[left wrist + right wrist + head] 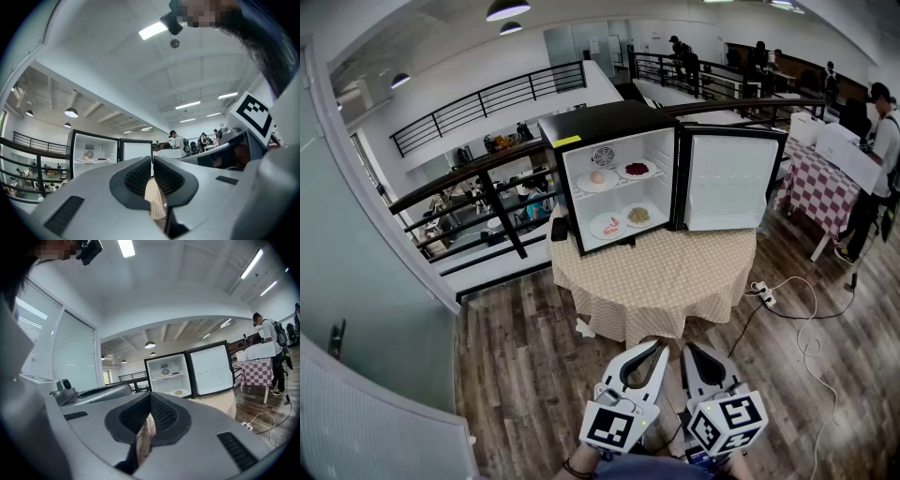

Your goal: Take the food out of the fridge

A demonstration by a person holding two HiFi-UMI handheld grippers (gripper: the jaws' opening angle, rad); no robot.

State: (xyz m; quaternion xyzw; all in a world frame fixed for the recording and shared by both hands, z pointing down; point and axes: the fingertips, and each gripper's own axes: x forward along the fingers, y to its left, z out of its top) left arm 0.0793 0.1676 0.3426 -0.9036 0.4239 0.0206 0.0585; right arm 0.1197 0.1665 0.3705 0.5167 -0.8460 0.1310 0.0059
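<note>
A black mini fridge (609, 127) stands with its door (727, 178) swung open on a round table with a beige checked cloth (661, 281). On its top shelf are a plate with a round pale food (597, 178) and a plate with dark red food (637, 170). The bottom holds a plate of pink food (607, 225) and a plate of yellowish food (638, 216). My left gripper (659, 348) and right gripper (688, 349) are side by side low in the head view, well short of the table. Both are shut and hold nothing. Both gripper views show the fridge (91, 152) (171, 373) far ahead.
A black railing (487, 187) runs behind the table. A white power strip (764, 295) with a cable lies on the wood floor to the right. A red checked table (820, 187) and a standing person (881, 159) are at the far right. A glass wall (356, 281) stands at the left.
</note>
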